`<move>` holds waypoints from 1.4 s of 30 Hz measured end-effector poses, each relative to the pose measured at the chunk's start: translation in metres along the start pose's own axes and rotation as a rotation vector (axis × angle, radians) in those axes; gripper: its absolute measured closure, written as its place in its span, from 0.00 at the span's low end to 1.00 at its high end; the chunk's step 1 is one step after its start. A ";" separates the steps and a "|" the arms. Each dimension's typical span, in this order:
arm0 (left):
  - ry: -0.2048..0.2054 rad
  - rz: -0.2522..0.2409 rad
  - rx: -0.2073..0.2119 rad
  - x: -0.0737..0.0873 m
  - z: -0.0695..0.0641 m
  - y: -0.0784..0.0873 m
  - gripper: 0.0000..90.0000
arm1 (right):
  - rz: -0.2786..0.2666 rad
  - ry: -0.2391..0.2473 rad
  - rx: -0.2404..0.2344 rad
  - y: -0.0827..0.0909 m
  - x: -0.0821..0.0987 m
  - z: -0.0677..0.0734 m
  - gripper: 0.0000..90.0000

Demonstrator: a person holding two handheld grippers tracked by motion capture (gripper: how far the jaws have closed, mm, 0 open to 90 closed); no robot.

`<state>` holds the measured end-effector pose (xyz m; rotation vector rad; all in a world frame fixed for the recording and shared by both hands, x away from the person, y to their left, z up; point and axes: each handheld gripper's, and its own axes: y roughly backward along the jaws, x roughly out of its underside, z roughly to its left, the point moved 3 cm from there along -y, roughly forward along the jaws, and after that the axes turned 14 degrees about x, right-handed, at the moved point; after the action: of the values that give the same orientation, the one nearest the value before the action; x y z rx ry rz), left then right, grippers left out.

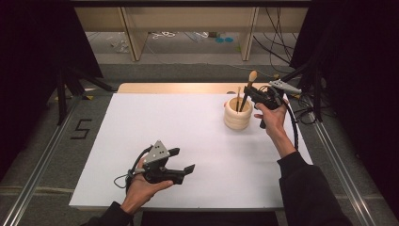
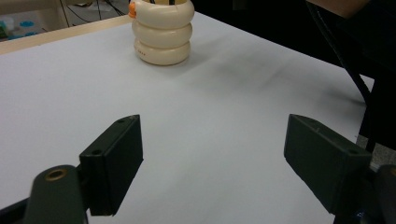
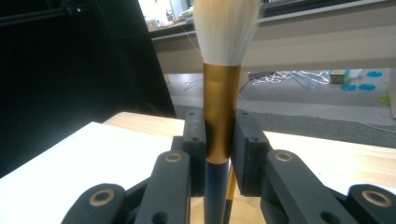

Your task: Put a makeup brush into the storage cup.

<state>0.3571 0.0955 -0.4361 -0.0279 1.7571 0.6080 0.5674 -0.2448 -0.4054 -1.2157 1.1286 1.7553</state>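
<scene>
A cream ribbed holder (image 1: 237, 114) stands on the white board (image 1: 155, 127) at the back right; it also appears far off in the left gripper view (image 2: 162, 31). My right gripper (image 1: 250, 91) is shut on a brush (image 3: 219, 107) with a gold ferrule and white bristles, whose dark handle slants down into the holder. The brush tip (image 1: 252, 75) points up and away. A thin stick (image 1: 238, 99) also stands in the holder. My left gripper (image 1: 183, 160) rests low over the board's front left, open with nothing between its pads (image 2: 114, 161).
Bare wooden tabletop (image 1: 179, 87) shows beyond the board's far edge. Dark stands and cables (image 1: 306, 94) crowd the right side behind the holder. Metal rails (image 1: 40, 165) run along both sides of the table.
</scene>
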 end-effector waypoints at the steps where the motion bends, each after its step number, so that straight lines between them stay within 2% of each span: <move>1: 0.002 -0.001 0.000 0.000 0.000 0.000 0.22 | 0.000 0.001 0.000 0.000 0.001 0.000 0.86; 2: 0.003 -0.001 0.000 0.000 0.000 0.000 0.22 | -0.014 0.003 -0.011 -0.001 0.001 0.000 0.86; 6: 0.003 -0.001 -0.001 0.000 0.000 0.000 0.22 | 0.014 0.003 0.002 -0.001 0.003 0.001 0.86; 8: 0.001 0.000 -0.001 0.000 0.000 0.000 0.22 | -0.001 0.007 -0.008 -0.002 0.004 0.001 0.86; 11: 0.003 -0.002 -0.001 0.000 0.000 0.000 0.22 | 0.017 0.011 0.002 -0.002 0.006 0.002 0.86; 12: -0.036 0.003 0.012 -0.001 0.003 0.000 0.22 | 0.007 0.013 -0.008 -0.003 0.007 0.002 0.86; 13: -0.037 0.003 0.012 -0.001 0.003 0.000 0.22 | 0.028 0.011 -0.006 -0.002 0.008 0.003 0.86; 14: -0.037 0.003 0.012 -0.001 0.003 0.000 0.22 | 0.030 0.010 -0.004 -0.002 0.009 0.003 0.86; 16: 0.000 0.000 -0.001 0.000 0.000 0.001 0.22 | 0.011 0.003 -0.008 -0.004 0.010 0.003 0.86; 17: -0.004 0.001 -0.001 0.000 0.000 0.001 0.22 | 0.034 0.011 -0.002 -0.003 0.011 0.002 0.86; 21: -0.006 0.001 -0.002 -0.001 0.001 0.001 0.22 | 0.030 0.004 0.000 -0.005 0.014 0.002 0.86; 22: -0.004 0.001 -0.002 0.000 0.000 0.001 0.22 | 0.047 0.008 0.002 -0.004 0.015 0.002 0.86; 29: -0.010 0.003 -0.003 -0.001 0.001 0.002 0.22 | 0.056 0.018 0.013 -0.005 0.019 0.002 0.86; 31: -0.006 0.002 -0.002 -0.001 0.001 0.001 0.22 | 0.047 0.016 -0.001 -0.006 0.020 0.002 0.86; 32: -0.009 0.003 -0.003 -0.001 0.001 0.002 0.22 | 0.062 0.016 0.007 -0.005 0.020 0.002 0.86; 35: -0.013 0.002 -0.004 -0.001 0.002 0.002 0.22 | 0.049 0.019 -0.001 -0.006 0.022 0.002 0.86; 39: -0.004 -0.001 -0.005 -0.001 0.001 0.002 0.22 | 0.072 0.022 0.011 -0.006 0.024 0.001 0.85; 40: -0.004 -0.001 -0.005 -0.001 0.001 0.002 0.22 | 0.076 0.021 0.014 -0.005 0.024 0.001 0.85; 41: -0.003 -0.001 -0.006 -0.001 0.001 0.002 0.22 | 0.076 0.015 0.017 -0.006 0.024 0.001 0.80; 42: -0.003 -0.002 -0.006 -0.001 0.001 0.002 0.22 | 0.071 0.010 0.026 -0.007 0.024 0.000 0.70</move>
<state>0.3577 0.0974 -0.4348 -0.0327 1.7525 0.6113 0.5663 -0.2405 -0.4305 -1.1828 1.2109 1.7834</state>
